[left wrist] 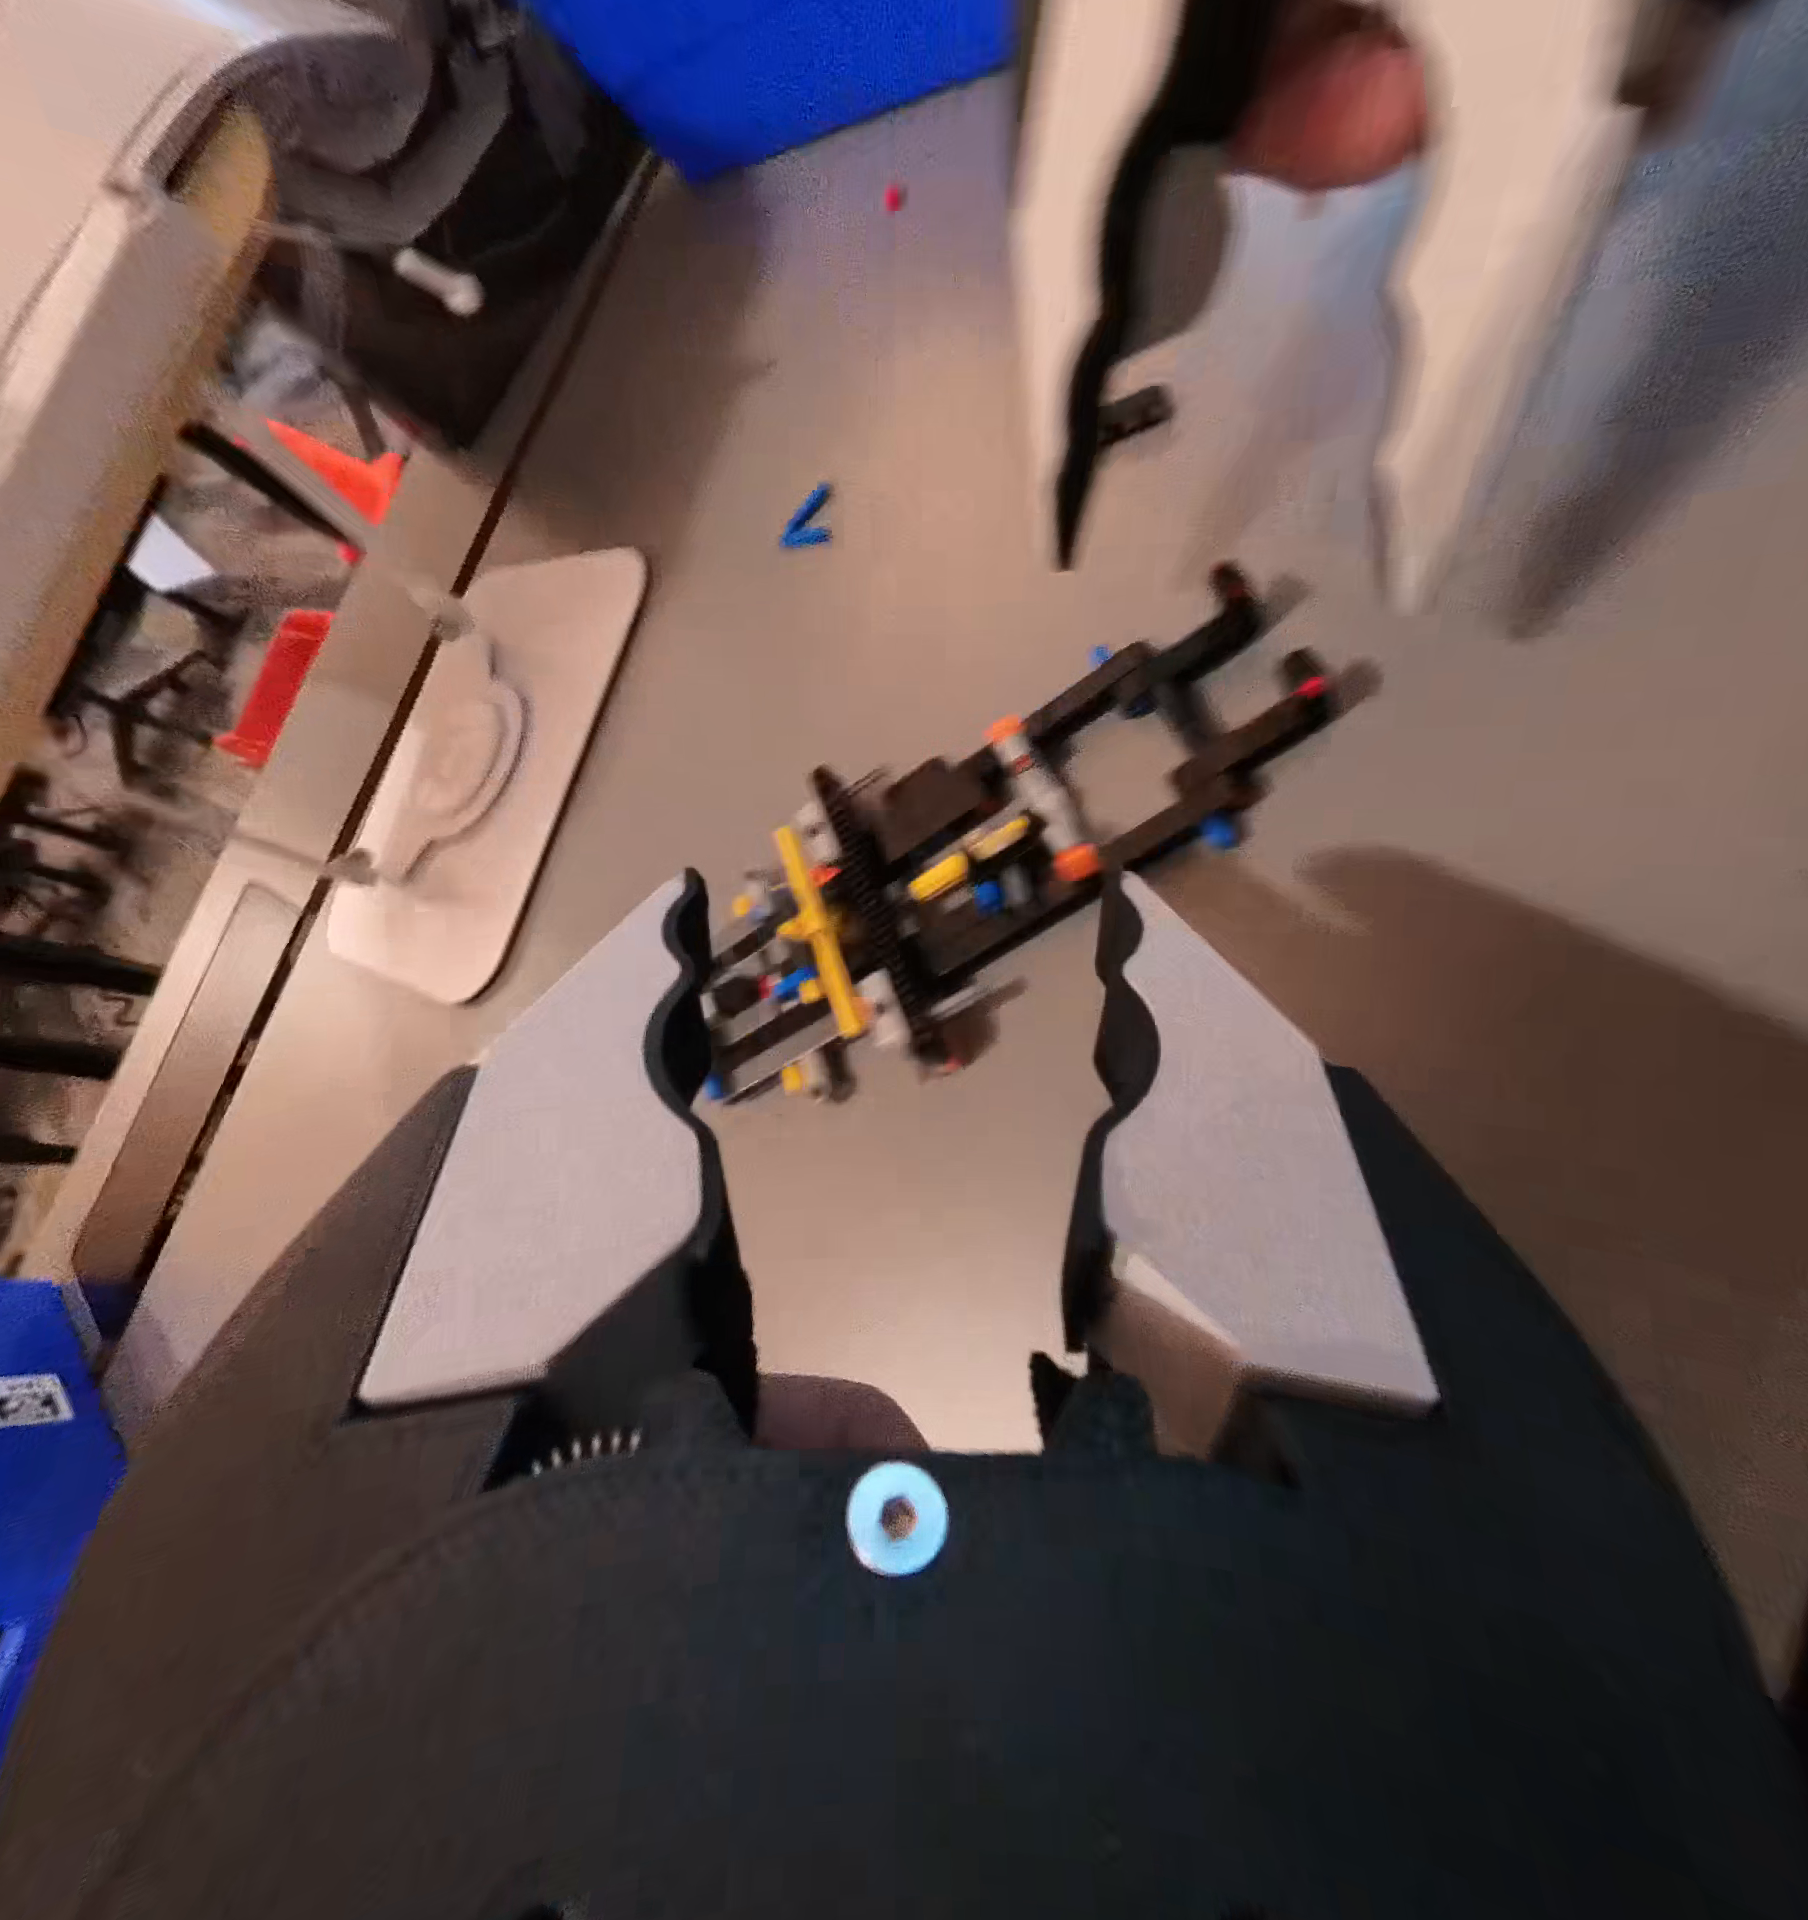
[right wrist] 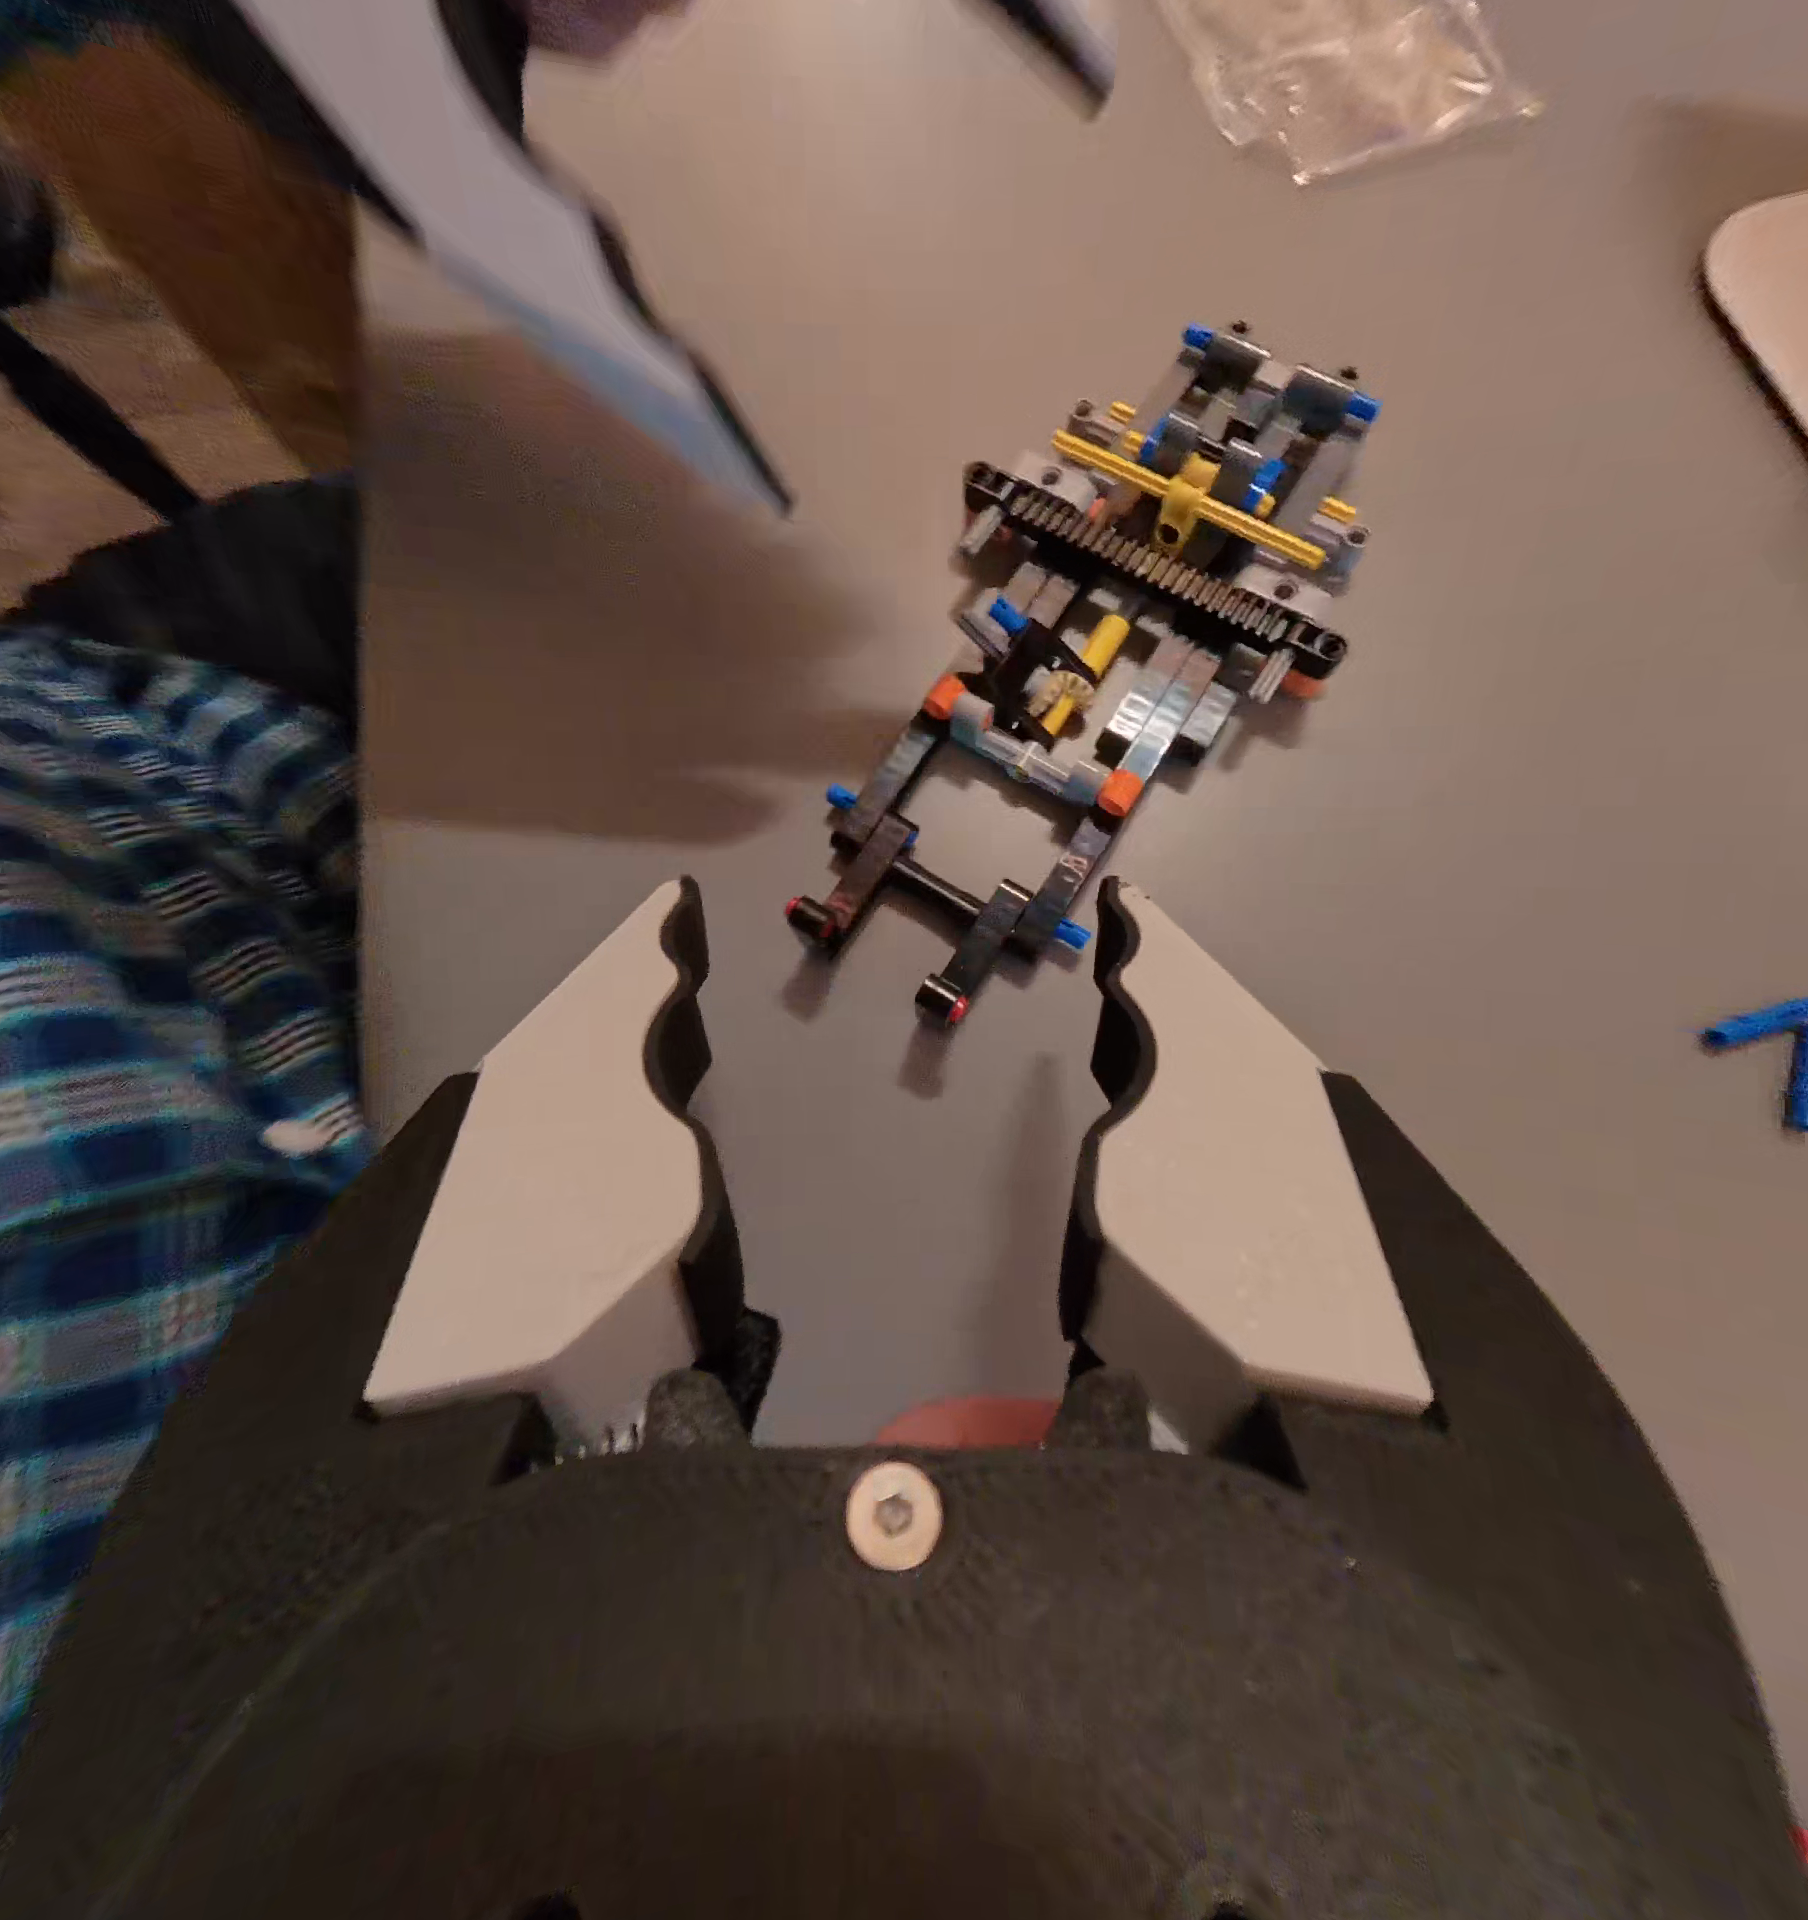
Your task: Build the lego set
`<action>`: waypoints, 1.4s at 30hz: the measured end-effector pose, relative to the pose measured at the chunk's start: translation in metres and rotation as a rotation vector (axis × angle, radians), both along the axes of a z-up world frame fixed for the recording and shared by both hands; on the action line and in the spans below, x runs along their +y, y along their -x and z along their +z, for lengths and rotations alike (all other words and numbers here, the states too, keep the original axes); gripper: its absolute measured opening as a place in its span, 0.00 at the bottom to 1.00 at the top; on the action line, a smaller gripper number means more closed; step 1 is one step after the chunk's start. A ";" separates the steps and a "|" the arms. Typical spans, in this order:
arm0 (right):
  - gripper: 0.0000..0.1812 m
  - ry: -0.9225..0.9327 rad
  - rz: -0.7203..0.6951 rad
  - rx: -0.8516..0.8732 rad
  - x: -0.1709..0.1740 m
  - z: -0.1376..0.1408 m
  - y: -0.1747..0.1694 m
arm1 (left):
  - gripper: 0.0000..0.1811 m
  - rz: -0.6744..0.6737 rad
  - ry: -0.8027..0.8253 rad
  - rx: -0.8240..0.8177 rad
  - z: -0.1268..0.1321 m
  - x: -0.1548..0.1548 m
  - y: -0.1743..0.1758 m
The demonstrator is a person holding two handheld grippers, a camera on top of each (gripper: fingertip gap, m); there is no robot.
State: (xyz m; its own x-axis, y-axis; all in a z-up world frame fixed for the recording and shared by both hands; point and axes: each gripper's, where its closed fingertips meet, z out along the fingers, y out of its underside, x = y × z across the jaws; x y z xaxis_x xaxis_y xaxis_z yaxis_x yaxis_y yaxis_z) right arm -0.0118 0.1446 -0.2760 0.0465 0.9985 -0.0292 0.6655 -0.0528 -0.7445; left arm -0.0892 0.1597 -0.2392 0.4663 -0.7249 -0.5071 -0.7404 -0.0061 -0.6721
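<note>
While one lego assembly [right wrist: 1097, 644] lies flat, two blue pins [right wrist: 1783, 1055] sit apart.

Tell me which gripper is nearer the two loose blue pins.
Right. The blue pins lie just beside the right gripper; from the left gripper they sit beyond the lego model.

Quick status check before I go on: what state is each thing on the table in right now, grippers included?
Left gripper: open, empty, at the model's yellow-bar end.
Right gripper: open, empty, at the model's forked end.
Lego model: partly built, lying flat on the table, ungripped.
Two blue pins: loose, off to the side.
Plastic bag: crumpled on the table.
</note>
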 end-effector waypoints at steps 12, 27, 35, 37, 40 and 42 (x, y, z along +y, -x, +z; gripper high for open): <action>0.32 -0.122 -0.082 -0.129 0.022 -0.036 0.013 | 0.35 -0.073 0.297 -0.085 -0.053 0.046 0.038; 0.41 -0.132 0.254 -0.194 0.037 -0.038 -0.025 | 0.44 -0.110 0.232 0.096 -0.063 0.031 0.029; 0.35 -0.074 0.121 -0.158 0.042 -0.039 -0.019 | 0.39 -0.161 0.435 -0.003 -0.073 0.028 0.020; 0.35 -0.060 0.127 -0.153 0.041 -0.039 -0.019 | 0.38 -0.164 0.436 -0.014 -0.074 0.029 0.019; 0.34 -0.071 0.163 -0.153 0.042 -0.039 -0.020 | 0.32 -0.160 0.411 -0.023 -0.073 0.031 0.017; 0.34 -0.067 0.185 -0.159 0.042 -0.040 -0.020 | 0.27 -0.148 0.392 -0.027 -0.073 0.032 0.016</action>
